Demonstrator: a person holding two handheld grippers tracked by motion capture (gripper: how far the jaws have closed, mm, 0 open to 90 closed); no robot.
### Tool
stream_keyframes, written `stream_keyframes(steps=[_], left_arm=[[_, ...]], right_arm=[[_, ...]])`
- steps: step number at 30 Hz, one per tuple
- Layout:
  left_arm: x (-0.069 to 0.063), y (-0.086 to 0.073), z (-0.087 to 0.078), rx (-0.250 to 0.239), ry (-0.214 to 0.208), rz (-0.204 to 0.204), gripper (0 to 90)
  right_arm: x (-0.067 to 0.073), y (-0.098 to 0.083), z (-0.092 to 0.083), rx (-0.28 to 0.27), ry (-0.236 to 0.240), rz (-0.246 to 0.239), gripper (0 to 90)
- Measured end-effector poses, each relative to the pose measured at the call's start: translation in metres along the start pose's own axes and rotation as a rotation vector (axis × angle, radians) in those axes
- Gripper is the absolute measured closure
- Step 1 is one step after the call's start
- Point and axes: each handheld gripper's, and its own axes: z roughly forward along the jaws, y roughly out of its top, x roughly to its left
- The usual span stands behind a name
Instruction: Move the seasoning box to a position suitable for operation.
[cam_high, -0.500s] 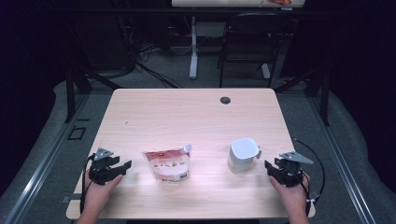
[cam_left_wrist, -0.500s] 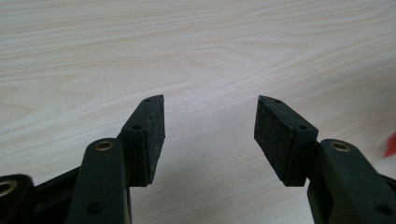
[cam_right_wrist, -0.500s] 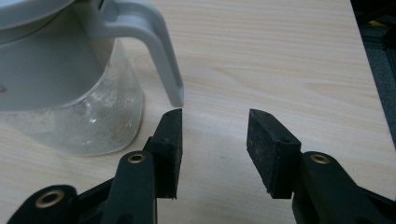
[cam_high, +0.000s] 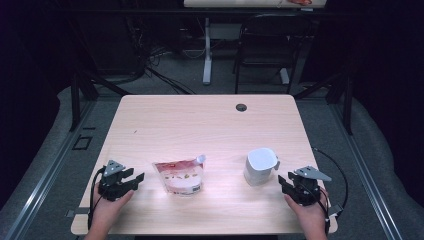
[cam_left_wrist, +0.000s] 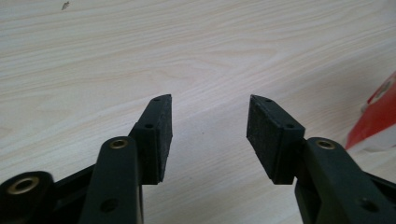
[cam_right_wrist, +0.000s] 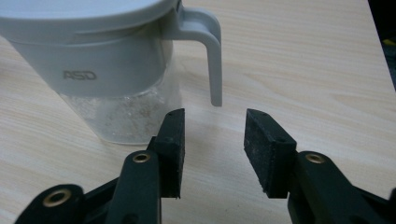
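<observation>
A red and white spouted pouch (cam_high: 179, 176) lies flat on the wooden table (cam_high: 200, 125), left of centre near the front. Its red edge (cam_left_wrist: 379, 112) comes in at the right of the left gripper view. A white lidded jug (cam_high: 260, 166) with a side handle stands upright to the right; its clear lower part (cam_right_wrist: 121, 112) holds pale grains. My left gripper (cam_high: 136, 180) rests open on the table, a short way left of the pouch, with bare wood between its pads (cam_left_wrist: 209, 126). My right gripper (cam_high: 283, 183) is open just right of the jug, pointing below the handle (cam_right_wrist: 212, 60) without touching (cam_right_wrist: 214, 140).
A round cable hole (cam_high: 241, 107) sits near the table's far edge. Behind the table stand a dark chair (cam_high: 265, 50) and a white desk leg (cam_high: 207, 55) on grey floor. A cable (cam_high: 335, 170) loops from the right gripper by the table's right edge.
</observation>
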Motion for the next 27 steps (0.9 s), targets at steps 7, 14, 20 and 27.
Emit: stream_keyframes(steps=[7, 14, 20, 27], left_arm=[[-0.006, 0.001, -0.005, -0.017, -0.008, 0.018, 53.8], [-0.003, 0.0, 0.002, 0.002, -0.026, -0.006, 54.0], [0.0, -0.002, 0.004, 0.015, -0.027, -0.014, 54.4], [0.006, -0.004, 0.002, 0.02, -0.036, -0.04, 56.2]], right_arm=[[0.003, -0.001, -0.008, -0.014, 0.035, -0.018, 63.1], [-0.002, 0.001, 0.003, -0.02, 0.039, -0.024, 63.8], [-0.009, 0.007, 0.024, -0.018, 0.026, 0.022, 64.0], [-0.01, 0.013, 0.037, -0.014, 0.035, 0.032, 68.8]])
